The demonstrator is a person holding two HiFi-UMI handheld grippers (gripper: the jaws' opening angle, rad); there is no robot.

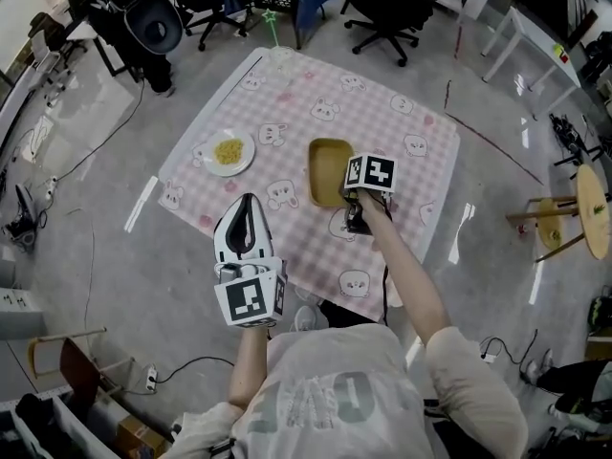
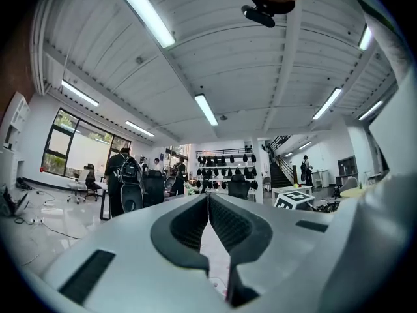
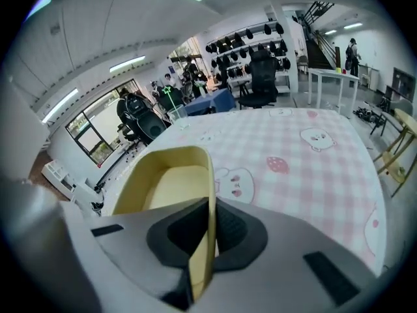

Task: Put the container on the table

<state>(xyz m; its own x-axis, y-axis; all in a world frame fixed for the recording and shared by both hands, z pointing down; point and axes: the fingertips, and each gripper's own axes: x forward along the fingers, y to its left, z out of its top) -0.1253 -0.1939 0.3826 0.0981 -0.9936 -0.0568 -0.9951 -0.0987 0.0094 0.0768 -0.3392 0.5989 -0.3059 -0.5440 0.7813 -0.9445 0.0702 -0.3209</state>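
Pinching wall of yellow container (image 3: 169, 181) with right gripper (image 3: 210, 214) | seemingly down on checked table (image 3: 313, 175), release pending | left gripper (image 2: 208, 207) closed, empty

Head view steeply down on a pink checked cloth-covered surface (image 1: 287, 122), left gripper view tilted up toward white ceiling strip lights (image 2: 140, 12), right gripper view low, close on a yellow rounded plastic container (image 3: 171, 175), container and surface shared with head view.
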